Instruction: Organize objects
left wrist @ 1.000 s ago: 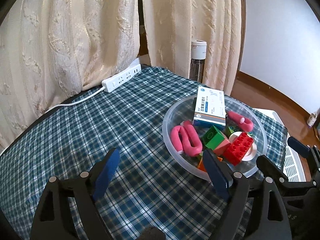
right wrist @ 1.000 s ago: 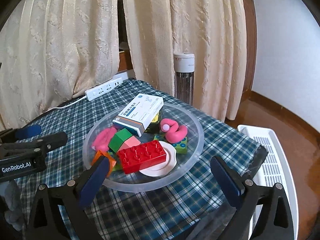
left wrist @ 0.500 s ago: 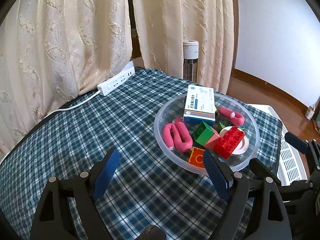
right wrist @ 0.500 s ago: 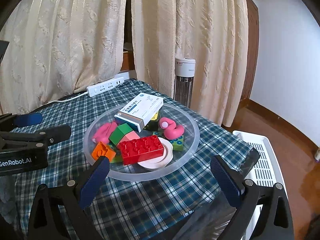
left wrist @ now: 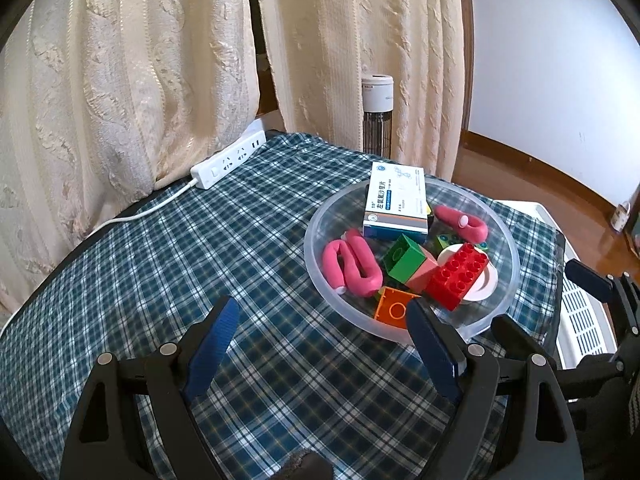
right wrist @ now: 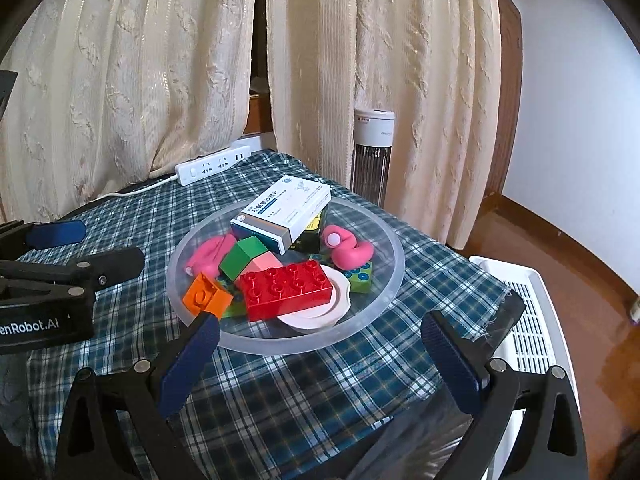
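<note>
A clear plastic bowl [left wrist: 316, 224] [right wrist: 394, 248] sits on the plaid tablecloth. It holds a white medicine box [left wrist: 396, 204] [right wrist: 286, 208], a red brick [left wrist: 458, 280] [right wrist: 288, 290], a green block [left wrist: 404, 258] [right wrist: 242, 258], an orange brick [left wrist: 394, 312] [right wrist: 206, 300], pink curled pieces [left wrist: 352, 268] [right wrist: 348, 248] and a white tape roll [right wrist: 320, 312]. My left gripper [left wrist: 320, 340] is open and empty, above the cloth, near and left of the bowl. My right gripper [right wrist: 320, 344] is open and empty, near the bowl's front rim.
A white power strip [left wrist: 228, 158] [right wrist: 214, 164] with its cord lies at the table's far edge under cream curtains. A white tower fan [right wrist: 372, 156] stands behind the table. A white slatted rack [right wrist: 528, 320] sits on the floor at the right.
Both grippers have drawn back and risen a little from the bowl, which looks smaller and farther. Both stay open. The objects in the bowl have not moved.
</note>
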A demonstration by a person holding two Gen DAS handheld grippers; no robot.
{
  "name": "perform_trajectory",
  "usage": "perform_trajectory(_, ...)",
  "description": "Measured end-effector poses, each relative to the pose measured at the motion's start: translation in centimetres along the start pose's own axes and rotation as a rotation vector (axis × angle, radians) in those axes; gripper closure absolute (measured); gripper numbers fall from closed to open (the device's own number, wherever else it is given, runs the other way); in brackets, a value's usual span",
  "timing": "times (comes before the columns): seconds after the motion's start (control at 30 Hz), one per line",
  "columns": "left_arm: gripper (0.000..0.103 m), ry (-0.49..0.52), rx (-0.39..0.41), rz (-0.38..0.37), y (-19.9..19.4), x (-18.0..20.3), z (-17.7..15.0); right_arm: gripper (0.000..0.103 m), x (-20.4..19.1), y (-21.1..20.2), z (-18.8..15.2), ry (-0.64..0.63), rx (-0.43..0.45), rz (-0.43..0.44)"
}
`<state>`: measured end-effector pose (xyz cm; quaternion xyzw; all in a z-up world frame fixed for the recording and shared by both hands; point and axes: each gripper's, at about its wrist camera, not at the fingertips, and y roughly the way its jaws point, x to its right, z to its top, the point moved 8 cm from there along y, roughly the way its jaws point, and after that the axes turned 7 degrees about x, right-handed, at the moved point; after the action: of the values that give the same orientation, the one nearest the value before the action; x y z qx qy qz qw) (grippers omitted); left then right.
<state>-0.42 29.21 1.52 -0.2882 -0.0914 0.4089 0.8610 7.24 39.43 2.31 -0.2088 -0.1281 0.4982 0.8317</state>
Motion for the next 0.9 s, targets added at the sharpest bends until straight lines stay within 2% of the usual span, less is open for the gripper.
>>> perform_trajectory(0.2,0.016,-0.008,-0.021,-0.007,0.29,-0.10,-0.44,0.001,-0.04,0.31,-0.27,0.002,-0.009,0.002)
perform_trajectory(0.47,0.009,0.013,-0.022,-0.010,0.25,0.04,-0.50,0.001,-0.22,0.49,-0.59,0.001,-0.015,0.006)
perform_trajectory(0.9,0.009,0.029,-0.032,-0.019,0.23,0.40,-0.75,0.001,-0.27,0.74,-0.91,0.004,-0.027,0.007)
